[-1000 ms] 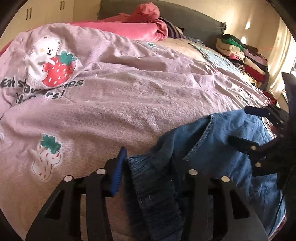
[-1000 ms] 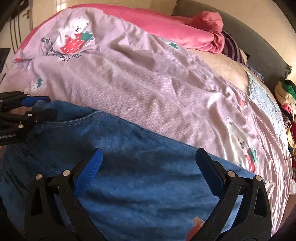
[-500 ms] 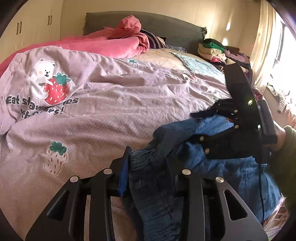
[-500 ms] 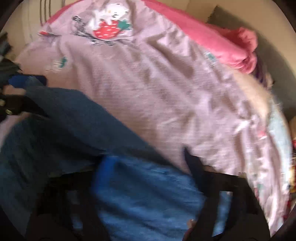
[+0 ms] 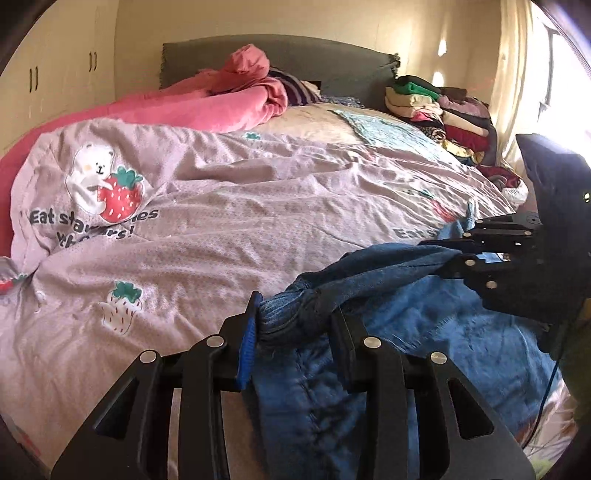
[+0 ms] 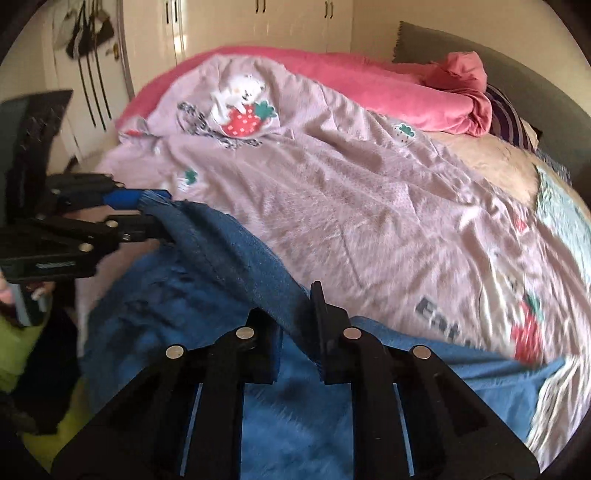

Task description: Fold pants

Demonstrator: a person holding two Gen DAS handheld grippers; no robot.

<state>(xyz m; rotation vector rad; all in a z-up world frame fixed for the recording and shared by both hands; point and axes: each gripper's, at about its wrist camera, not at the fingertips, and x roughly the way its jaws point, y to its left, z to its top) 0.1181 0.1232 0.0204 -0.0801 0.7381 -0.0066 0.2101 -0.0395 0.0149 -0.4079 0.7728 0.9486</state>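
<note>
Denim pants (image 5: 424,325) raised over quilt (image 5: 221,206), waistband edge stretched between both claws: left gripper (image 5: 295,332) pinching bunched waistband; right gripper (image 6: 297,332) pressed together on denim edge. Taut span likely for aligning the fold.

A lilac duvet (image 5: 229,206) printed with a white bear hugging a strawberry (image 5: 105,182) covers most of the bed, and serves as the landmark here. Behind it, toward the grey headboard (image 5: 332,55), lies a bunched pink blanket (image 5: 221,107) with a striped purple cloth (image 5: 299,90) just beside its crumpled end; off the duvet's far right corner stands a stack of folded clothes (image 5: 439,110). Beyond the duvet's left edge are cream cupboard doors (image 6: 258,22), with dark straps (image 6: 88,51) hanging near them.
</note>
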